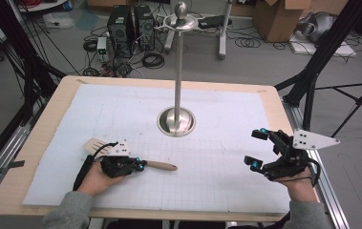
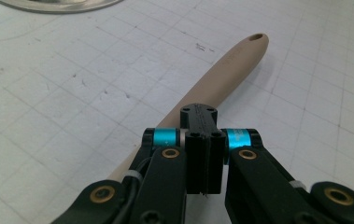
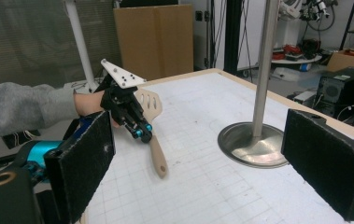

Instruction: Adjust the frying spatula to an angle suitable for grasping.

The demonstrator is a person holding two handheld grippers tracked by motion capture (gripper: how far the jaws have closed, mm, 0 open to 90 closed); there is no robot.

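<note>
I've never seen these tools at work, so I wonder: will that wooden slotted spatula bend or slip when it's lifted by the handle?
The spatula looks like solid wood, so it probably stays stiff and feels light. The left gripper has its fingers shut around mid-handle, so the slotted head may droop a little. The handle looks smooth and rounded, so it could twist in the grip.
</note>
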